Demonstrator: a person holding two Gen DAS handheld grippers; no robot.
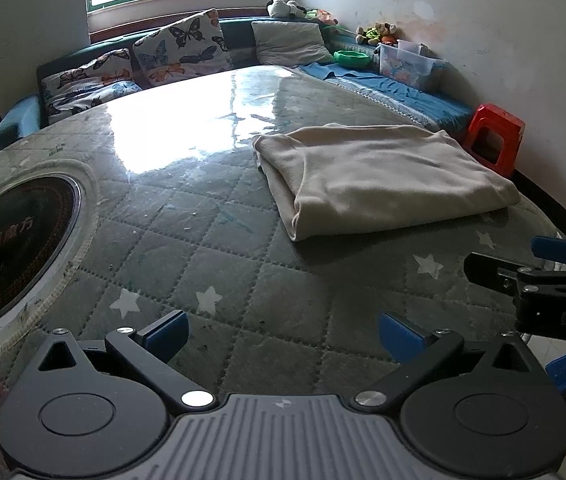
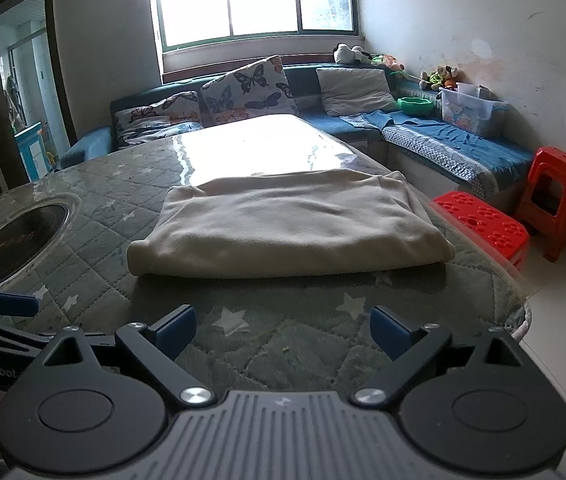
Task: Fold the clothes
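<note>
The cloth (image 2: pixel 287 224) lies folded on the desk (image 2: pixel 283 344), both tongs (image 1: pixel 283 338) (image 2: pixel 283 332) are held apart and empty; judged finished, or one more fold is needed.

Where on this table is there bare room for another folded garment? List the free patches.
Free: the quilted stretch between the round black cooktop and the folded beige garment, and the glossy far half toward the butterfly cushions. Crowded: the near edge, where the open left gripper and open right gripper hover.
</note>
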